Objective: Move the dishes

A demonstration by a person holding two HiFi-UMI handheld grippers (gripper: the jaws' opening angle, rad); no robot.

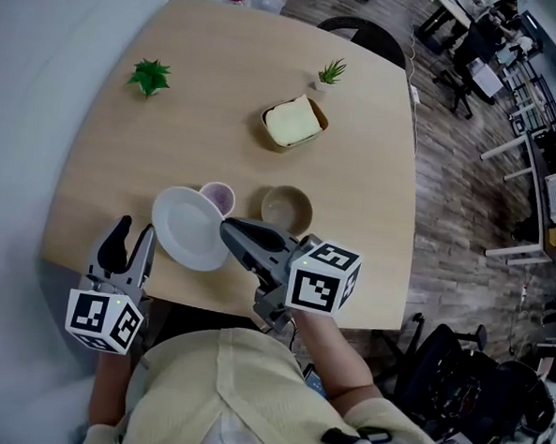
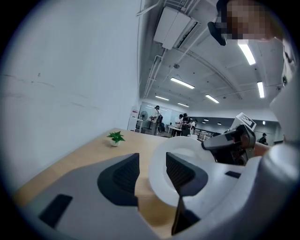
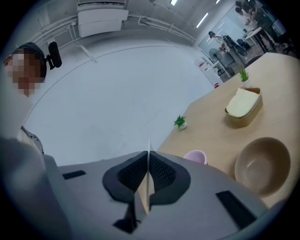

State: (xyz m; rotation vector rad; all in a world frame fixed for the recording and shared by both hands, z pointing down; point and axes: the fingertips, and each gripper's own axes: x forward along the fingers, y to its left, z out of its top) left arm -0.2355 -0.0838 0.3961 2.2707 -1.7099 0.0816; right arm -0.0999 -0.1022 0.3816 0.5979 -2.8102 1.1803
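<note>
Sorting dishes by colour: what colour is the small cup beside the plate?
Pale pink, with a purplish inside; the cup shows best in the head view.

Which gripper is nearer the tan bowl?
Right. The right gripper, clamped on the white plate's edge, sits just beside the tan bowl; the left gripper is beyond the plate, open.

No words, numbers or brands can be read. Black-and-white square patterns stand on the right cube (image 1: 323, 277), behind the jaws of the right gripper (image 1: 227, 228), and on the left cube (image 1: 105, 320), behind those of the left gripper (image 1: 133, 232).
</note>
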